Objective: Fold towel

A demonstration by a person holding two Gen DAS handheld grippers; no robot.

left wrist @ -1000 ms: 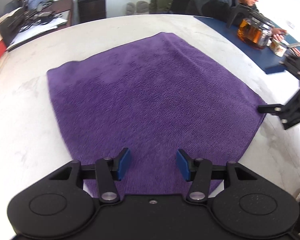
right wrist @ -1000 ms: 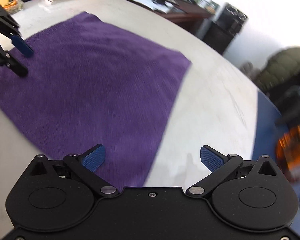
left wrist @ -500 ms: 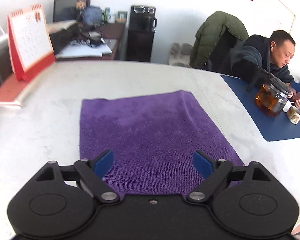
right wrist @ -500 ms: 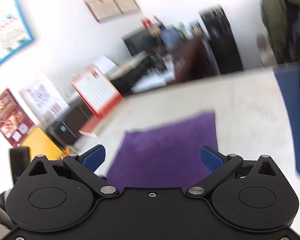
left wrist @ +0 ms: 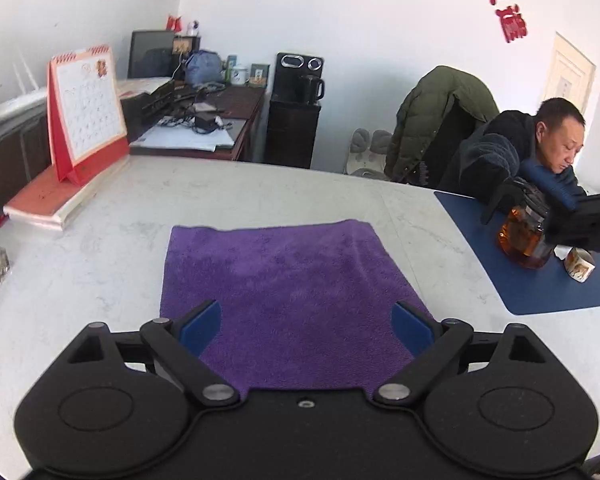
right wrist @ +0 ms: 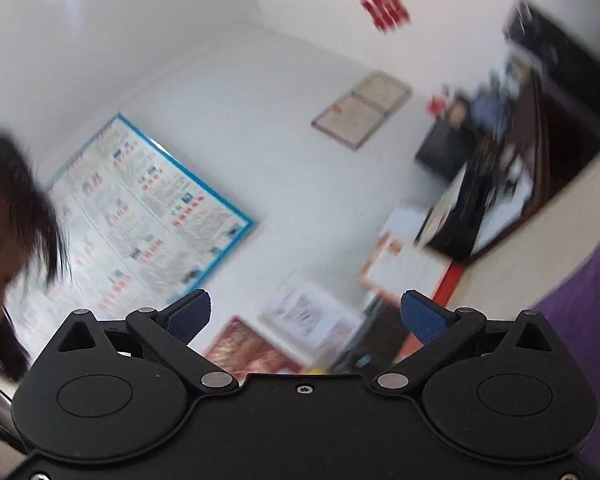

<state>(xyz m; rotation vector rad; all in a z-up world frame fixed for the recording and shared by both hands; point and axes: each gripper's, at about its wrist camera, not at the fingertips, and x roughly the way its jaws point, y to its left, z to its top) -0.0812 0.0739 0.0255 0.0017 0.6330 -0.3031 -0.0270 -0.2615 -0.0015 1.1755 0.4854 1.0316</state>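
Note:
A purple towel (left wrist: 284, 284) lies flat and spread out on the white marble table (left wrist: 100, 264). My left gripper (left wrist: 306, 326) is open and empty, raised above the towel's near edge. My right gripper (right wrist: 306, 316) is open and empty; it is tilted up and points at the wall, away from the table. A strip of the towel (right wrist: 588, 320) shows at the right edge of the right wrist view. The right gripper also shows in the left wrist view (left wrist: 588, 222), at the far right, above the blue mat.
A red desk calendar (left wrist: 86, 114) on books stands at the table's far left. A blue mat (left wrist: 540, 280) at the right holds a glass teapot (left wrist: 524, 236) and a small cup (left wrist: 578, 266). A man (left wrist: 540, 152) sits there. A person's head (right wrist: 8, 216) is close at left.
Both grippers have lifted away from the towel. The left one pulled back and opened wider. The right one swung up, now facing the wall instead of the table.

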